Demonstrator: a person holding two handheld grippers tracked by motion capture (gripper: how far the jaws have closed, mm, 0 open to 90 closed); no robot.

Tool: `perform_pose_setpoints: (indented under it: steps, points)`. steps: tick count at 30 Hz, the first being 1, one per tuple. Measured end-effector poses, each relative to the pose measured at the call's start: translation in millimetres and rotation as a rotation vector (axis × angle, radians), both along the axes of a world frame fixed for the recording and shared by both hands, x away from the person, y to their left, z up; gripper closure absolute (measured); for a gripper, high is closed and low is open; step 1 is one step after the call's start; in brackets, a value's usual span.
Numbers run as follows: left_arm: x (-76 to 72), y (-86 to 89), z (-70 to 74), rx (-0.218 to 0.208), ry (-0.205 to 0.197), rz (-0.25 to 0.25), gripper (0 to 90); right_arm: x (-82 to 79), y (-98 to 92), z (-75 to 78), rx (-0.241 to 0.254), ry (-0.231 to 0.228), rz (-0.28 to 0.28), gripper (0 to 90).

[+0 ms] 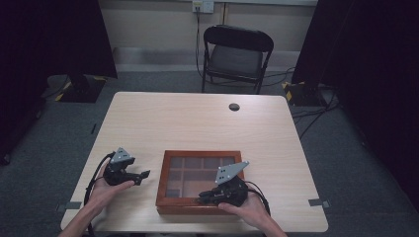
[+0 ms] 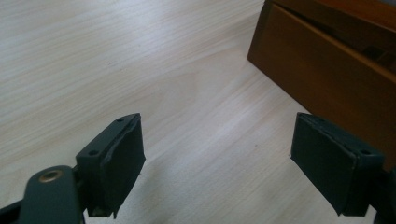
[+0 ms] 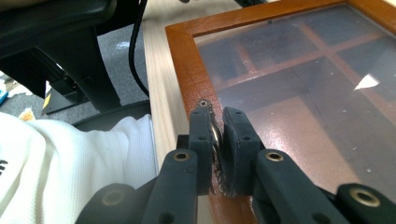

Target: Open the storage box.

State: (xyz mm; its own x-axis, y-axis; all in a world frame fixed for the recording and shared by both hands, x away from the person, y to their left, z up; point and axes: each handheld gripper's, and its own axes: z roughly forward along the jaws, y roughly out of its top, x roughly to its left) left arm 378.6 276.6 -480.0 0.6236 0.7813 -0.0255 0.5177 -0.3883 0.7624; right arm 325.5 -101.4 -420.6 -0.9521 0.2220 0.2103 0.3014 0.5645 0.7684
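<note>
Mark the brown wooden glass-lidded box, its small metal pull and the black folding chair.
Brown wooden glass-lidded box point(image 1: 163, 177): high view, left frame rail.
Small metal pull point(image 3: 215, 135): right gripper view, its edge between the pads.
Black folding chair point(image 1: 234, 60): high view, seat.

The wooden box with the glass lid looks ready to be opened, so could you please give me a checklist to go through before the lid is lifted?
1. Right tongs shut on the small metal ring pull at the lid's front edge: ok.
2. Left tongs open, nothing between the pads: ok.
3. Left tongs bracing the brown wooden box with the glass lid: not ok, they stand beside it, apart.
4. Lid closed flat: cannot tell; a dark gap shows along the side in the left gripper view.
5. Light wooden table behind the box free for the lid's swing: ok.
6. Compartments hold anything: cannot tell.
</note>
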Motion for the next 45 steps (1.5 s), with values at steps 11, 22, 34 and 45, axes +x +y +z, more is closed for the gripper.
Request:
perform_pose_setpoints:
  steps: [11,22,34,45]
  points:
    - [-8.1,-11.5,7.6,-0.046,0.005,-0.056,16.2,2.9,-6.4,12.8,0.020,0.004,-0.013,82.3]
    - [-15.1,-24.0,12.8,-0.063,-0.022,-0.111,15.9,6.3,-7.5,22.6,0.021,0.013,-0.019,82.3]
    - [-21.7,-36.7,19.6,-0.097,-0.058,-0.154,16.0,12.8,-6.4,39.2,0.016,0.010,-0.021,82.2]
    - [-23.9,-48.3,19.6,-0.108,-0.081,-0.211,16.5,13.8,-5.6,41.4,0.005,0.025,-0.030,82.2]
